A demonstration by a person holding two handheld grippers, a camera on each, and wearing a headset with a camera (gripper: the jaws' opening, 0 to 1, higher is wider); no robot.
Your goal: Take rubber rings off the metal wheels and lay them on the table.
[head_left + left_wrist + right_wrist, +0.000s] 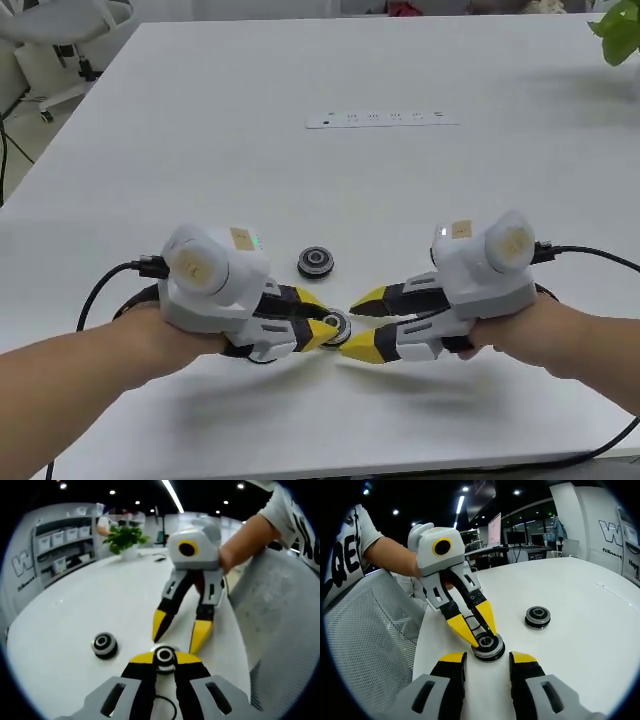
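White table (300, 180), shelves (60, 550), mesh chair (370, 630), ceiling spotlights (112, 492).

Reading the head view from the clamped wheel (335, 326), my left gripper (322, 331) closes off 9 o'clock and my right gripper (357, 322), jaws spread, closes off 3. The loose wheel (316, 262) sits near at 11 o'clock, the one thing in the way going forward. From 12 to 2 the table (420, 200) lies bare as far as the power strip (382, 120), well apart. Cables (100, 290) trail behind both grippers. At 6 the table edge is near.
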